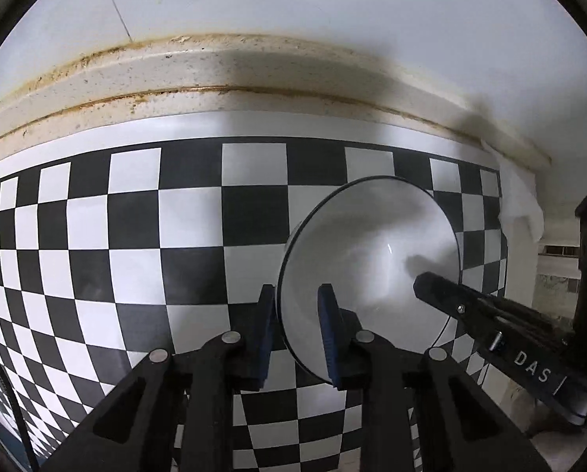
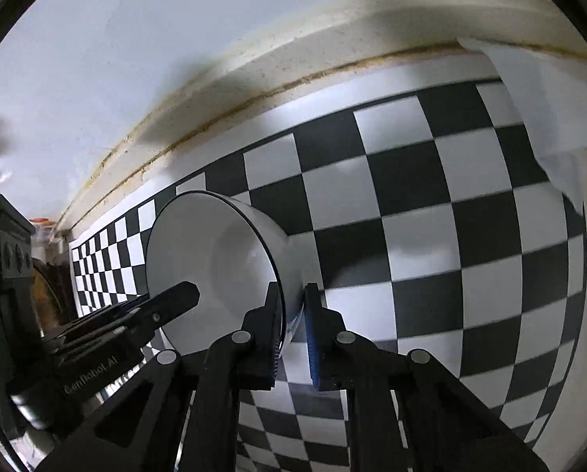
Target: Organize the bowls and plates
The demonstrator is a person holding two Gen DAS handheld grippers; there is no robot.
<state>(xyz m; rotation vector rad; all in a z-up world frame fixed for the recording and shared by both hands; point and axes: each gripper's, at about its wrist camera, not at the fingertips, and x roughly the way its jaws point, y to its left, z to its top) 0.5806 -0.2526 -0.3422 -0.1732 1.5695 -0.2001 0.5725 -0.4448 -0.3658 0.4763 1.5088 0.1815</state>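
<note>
Nearest, the left claw (image 1: 298, 328) was clamped on the rim of a white bowl (image 1: 368, 259) — one pad inside, one outside. The right claw (image 2: 292, 324) pinched the opposite rim of the same bowl (image 2: 211, 263), so both held it tipped on edge, just above the checkered mat (image 1: 136, 236) covering the surface. Beyond the mat ran a stained beige ledge (image 1: 254, 67) — behind it, the white wall (image 1: 333, 0).
</note>
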